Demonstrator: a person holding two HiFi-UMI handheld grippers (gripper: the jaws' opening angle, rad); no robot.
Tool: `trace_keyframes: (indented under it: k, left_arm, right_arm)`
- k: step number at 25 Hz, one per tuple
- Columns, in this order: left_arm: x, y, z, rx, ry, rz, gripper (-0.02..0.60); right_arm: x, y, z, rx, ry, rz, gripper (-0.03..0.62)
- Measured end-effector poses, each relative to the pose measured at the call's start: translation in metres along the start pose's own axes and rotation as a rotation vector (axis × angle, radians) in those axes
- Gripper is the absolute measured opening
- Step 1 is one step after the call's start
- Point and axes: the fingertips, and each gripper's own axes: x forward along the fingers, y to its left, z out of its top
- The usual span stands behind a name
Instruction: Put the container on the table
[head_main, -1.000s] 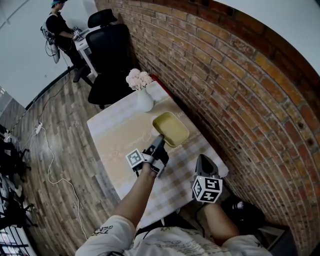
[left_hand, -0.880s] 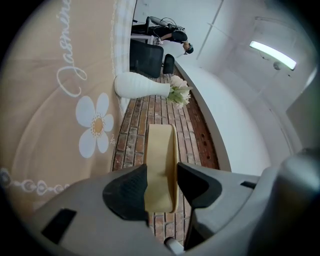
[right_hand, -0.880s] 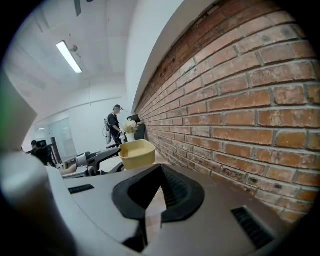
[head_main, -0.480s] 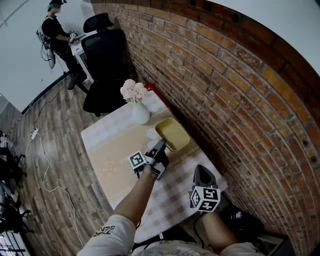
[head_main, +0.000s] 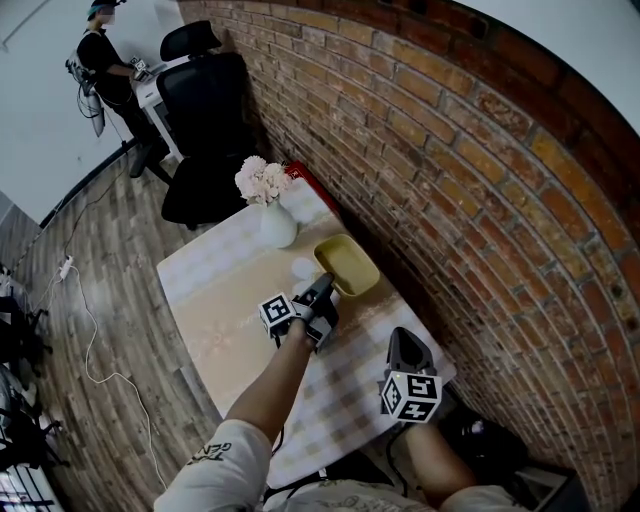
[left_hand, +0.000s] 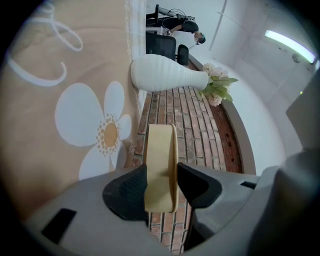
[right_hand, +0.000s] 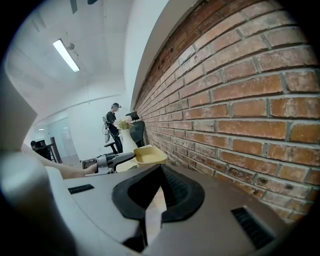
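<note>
The fingers (left_hand: 127, 187) of the left gripper (head_main: 325, 283) pinch the near rim of the yellow container (head_main: 347, 265). The forearm stretches over the checked bench (head_main: 215, 300) toward 1 o'clock. A white vase (head_main: 277, 226) stands at 11 o'clock beside the brick wall (head_main: 450, 150), and the right gripper (head_main: 404, 338), fingers closed on nothing, hangs at 5 o'clock.

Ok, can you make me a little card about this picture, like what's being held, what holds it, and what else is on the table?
held thing: yellow container
held by: left gripper, fingers shut on its rim
right gripper: shut, holding nothing, by the table's near end
container touching table: cannot tell
table: cloth on top, beside the brick wall
also on table: white vase with pale flowers
further back: black chair, a person standing
</note>
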Motion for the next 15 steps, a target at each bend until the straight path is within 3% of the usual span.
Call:
trace_keyframes:
  k: [11,15]
  left_arm:
    - [0.008,0.025,-0.003,0.062,0.06,0.171,0.198]
    - [0.008,0.031,-0.003,0.067,0.067,0.197,0.198]
  right_arm:
    - [-0.002,-0.002,0.004,0.003,-0.005,-0.013,0.002]
    - [-0.002,-0.006,0.002,0.008,-0.003,-0.017,0.002]
